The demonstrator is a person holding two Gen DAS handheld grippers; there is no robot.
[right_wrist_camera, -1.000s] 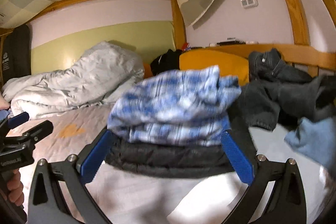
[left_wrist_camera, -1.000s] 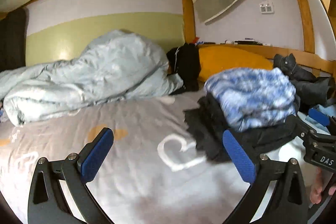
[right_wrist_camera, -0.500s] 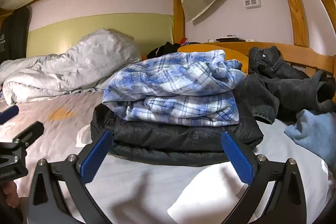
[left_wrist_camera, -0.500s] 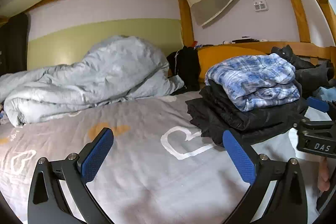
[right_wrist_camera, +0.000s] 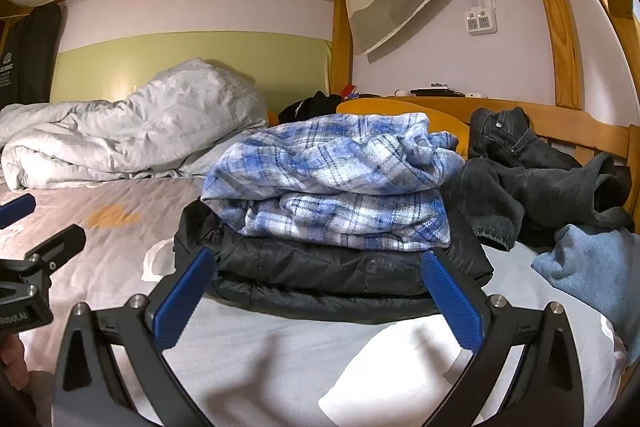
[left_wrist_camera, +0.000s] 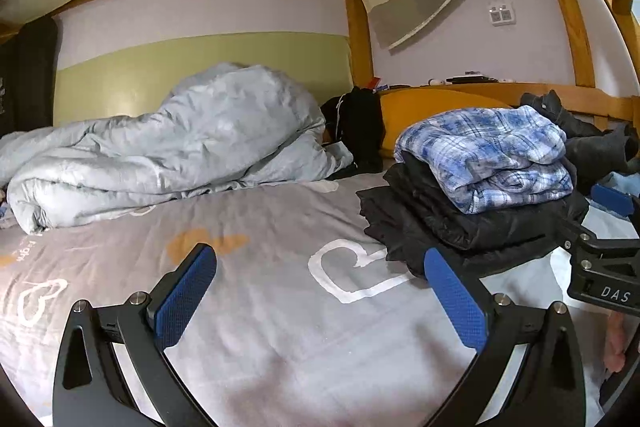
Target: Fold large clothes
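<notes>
Both your grippers are empty with fingers spread wide: left gripper [left_wrist_camera: 320,291] hovers over bare bed sheet [left_wrist_camera: 260,307], right gripper [right_wrist_camera: 318,297] sits just in front of the folded stack. Stack = blue plaid shirt [right_wrist_camera: 340,187] on top of black jacket [right_wrist_camera: 332,275], resting on the bed, right of centre in the left view. Both look folded and stacked already, so judge this pile done.

Next likely piece: the unfolded dark jeans [right_wrist_camera: 532,179] heaped by the wooden rail [right_wrist_camera: 560,115], or the blue-grey garment [right_wrist_camera: 592,267] near the right edge. Which one is "large" is your call.

To do it well: swing the right gripper clear of the stack without nudging it. Pinch one layer at a waistband or hem, not a bunch. Drag it onto the open sheet left of the stack, where there is room, then bring the left gripper in to spread it flat before the first fold. The rumpled duvet [left_wrist_camera: 172,147] sits well apart at the back.
</notes>
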